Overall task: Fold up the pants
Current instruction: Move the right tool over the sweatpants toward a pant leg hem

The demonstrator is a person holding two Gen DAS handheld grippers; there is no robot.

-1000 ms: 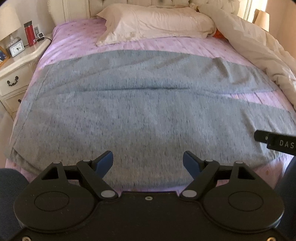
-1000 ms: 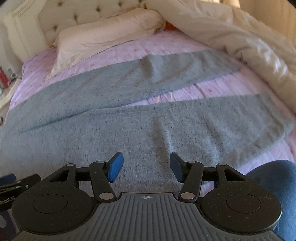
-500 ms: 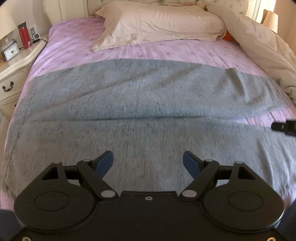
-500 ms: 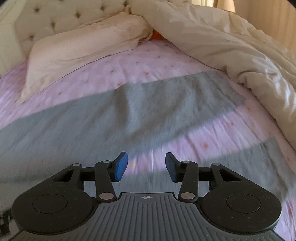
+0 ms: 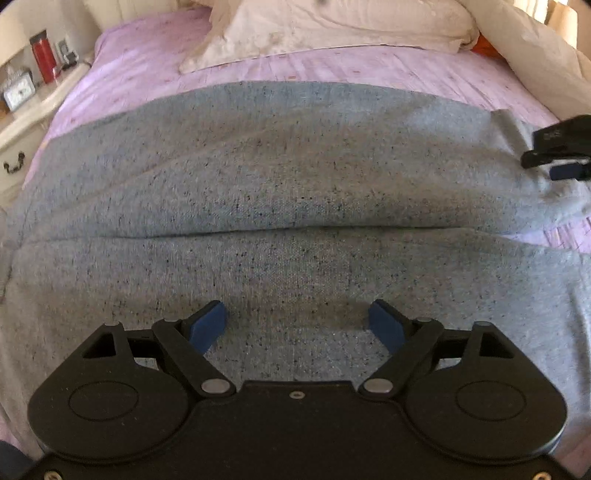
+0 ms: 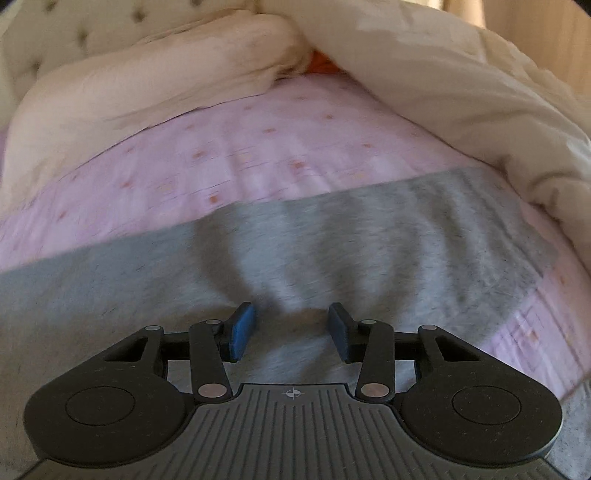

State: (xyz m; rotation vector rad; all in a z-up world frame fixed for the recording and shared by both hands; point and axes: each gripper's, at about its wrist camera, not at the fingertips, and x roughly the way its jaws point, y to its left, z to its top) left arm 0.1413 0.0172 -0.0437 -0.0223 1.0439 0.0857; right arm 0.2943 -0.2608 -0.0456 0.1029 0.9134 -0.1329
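Grey speckled pants point(image 5: 295, 177) lie spread flat across the bed, both legs running to the right with a seam line between them. My left gripper point(image 5: 295, 308) hovers low over the near part of the pants, its jaws wide and opening, with only flat cloth below them. My right gripper point(image 6: 291, 308) is down on the far leg point(image 6: 332, 243) near its end. Its jaws are closing, and wrinkled cloth bunches toward the gap, but the pads do not press it. The right gripper point(image 5: 561, 147) also shows at the right edge of the left wrist view.
The pink patterned sheet point(image 6: 258, 158) covers the bed. A cream pillow point(image 5: 332, 26) lies at the head, and a bulky cream duvet point(image 6: 443, 92) is heaped on the right beside the leg end. At the left stands a nightstand point(image 5: 22, 110) with a red bottle point(image 5: 43, 59) and a clock point(image 5: 18, 92).
Both grippers moved forward over the bed and lower toward the pants. The right one crossed from the near leg to the far leg and its jaws narrowed; cloth there now wrinkles.
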